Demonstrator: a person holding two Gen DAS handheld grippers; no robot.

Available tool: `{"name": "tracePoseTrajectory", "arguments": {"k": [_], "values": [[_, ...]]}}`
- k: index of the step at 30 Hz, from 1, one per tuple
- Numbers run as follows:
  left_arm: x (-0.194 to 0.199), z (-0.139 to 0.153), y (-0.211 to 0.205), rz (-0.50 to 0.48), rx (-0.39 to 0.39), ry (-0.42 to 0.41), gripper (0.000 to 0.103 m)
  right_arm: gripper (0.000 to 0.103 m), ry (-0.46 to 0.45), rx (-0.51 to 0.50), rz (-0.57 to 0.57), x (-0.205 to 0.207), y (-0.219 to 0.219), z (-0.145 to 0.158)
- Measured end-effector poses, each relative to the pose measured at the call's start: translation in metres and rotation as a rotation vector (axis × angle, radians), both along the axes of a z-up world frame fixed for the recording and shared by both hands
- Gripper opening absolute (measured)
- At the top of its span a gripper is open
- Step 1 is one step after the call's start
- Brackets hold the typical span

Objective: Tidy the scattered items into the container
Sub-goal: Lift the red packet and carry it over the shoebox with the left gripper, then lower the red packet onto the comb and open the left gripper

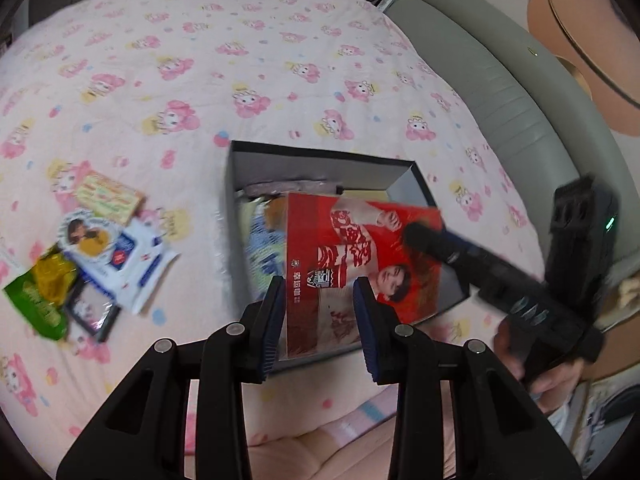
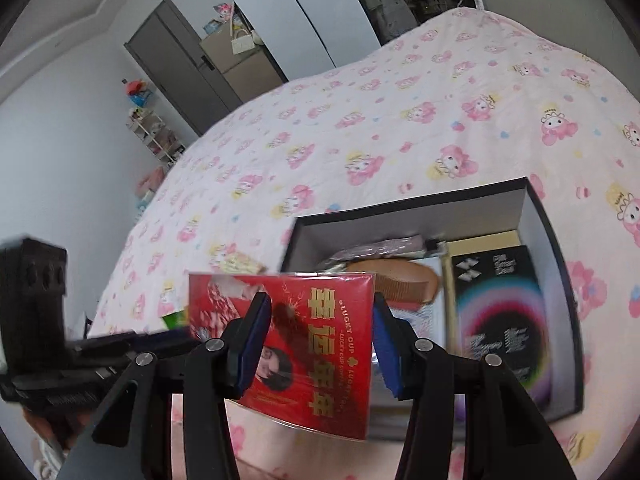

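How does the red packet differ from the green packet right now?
The red packet is large, flat and over the box, between both grippers; the green packet is small, crumpled and lies on the bedsheet in the leftover pile. Both are printed wrappers.

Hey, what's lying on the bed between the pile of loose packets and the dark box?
Nothing lies there. In the left wrist view, only bare pink bedsheet separates the packet pile from the dark box.
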State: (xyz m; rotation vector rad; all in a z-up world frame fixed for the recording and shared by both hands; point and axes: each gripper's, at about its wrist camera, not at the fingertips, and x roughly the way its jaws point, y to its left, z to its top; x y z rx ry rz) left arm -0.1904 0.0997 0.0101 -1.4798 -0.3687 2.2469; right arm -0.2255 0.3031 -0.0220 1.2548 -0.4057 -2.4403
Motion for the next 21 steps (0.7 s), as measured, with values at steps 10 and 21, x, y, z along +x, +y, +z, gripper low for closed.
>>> {"name": "tracePoseTrajectory", "arguments": {"k": [10,21], "values": [[-0.052,-0.06,0.068,-0.102,-0.133,-0.107,0.033,0.046,-0.109,-0.058,-0.127,-0.024,0.049,-0.054],[-0.064,-0.098,0.087,-0.081,-0.39,-0.153,0.039,0.046,-0.272,-0.016,-0.123,-0.049,0.034,-0.1]]}}
